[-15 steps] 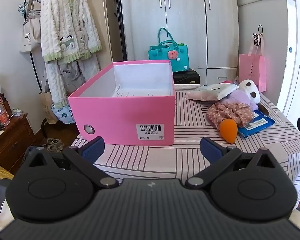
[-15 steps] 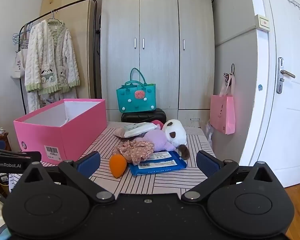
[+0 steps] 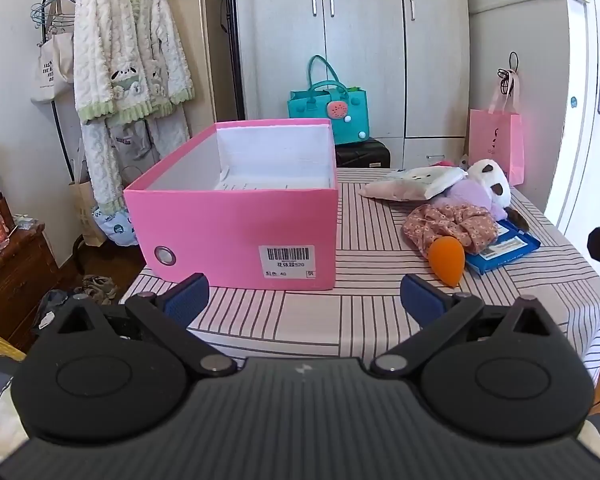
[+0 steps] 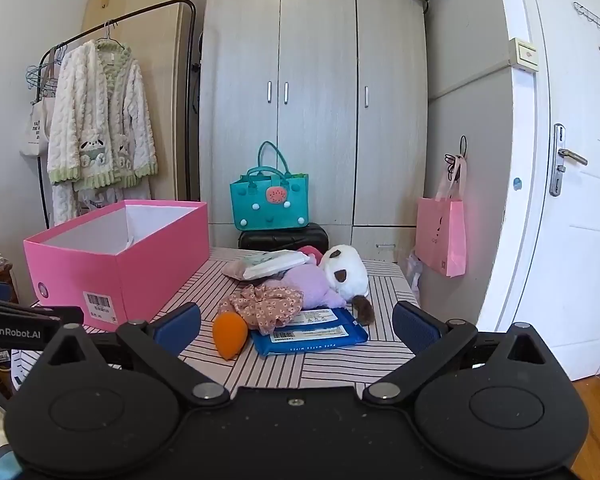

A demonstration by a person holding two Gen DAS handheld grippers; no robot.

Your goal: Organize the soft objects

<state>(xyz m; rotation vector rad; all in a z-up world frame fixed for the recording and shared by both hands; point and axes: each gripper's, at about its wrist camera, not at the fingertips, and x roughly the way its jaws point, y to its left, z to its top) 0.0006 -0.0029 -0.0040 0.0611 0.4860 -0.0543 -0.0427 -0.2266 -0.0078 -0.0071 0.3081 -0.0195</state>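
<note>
**Both tools released, soft things still piled on bench**

Bedroom setting: pale wardrobe (image 4: 316,104) at the back, a fleecy robe (image 4: 100,116) hanging on a rail to the left, a white door (image 4: 572,184) at right. Bench (image 3: 340,316) carries a striped cloth.

Pink box (image 3: 236,236) stands on the left part of the bench, lid off, barcode label on the near face; its inside looks white and holds none of the soft things.

Pile sits to the right of the box, apart from it: orange sponge (image 4: 229,334) nearest, touching a floral scrunchie (image 4: 268,304); blue wipes pack (image 4: 310,332) lying flat just beside the sponge; behind them a purple and white plush toy (image 4: 332,280) and a flat white pouch (image 4: 274,264) resting against it.

Left tool (image 3: 304,292): jaws spread wide, nothing between them, hovering over the bench's near edge in front of the box.

Right tool (image 4: 296,326): jaws spread wide, nothing gripped, aimed at the pile, short of it.
</note>
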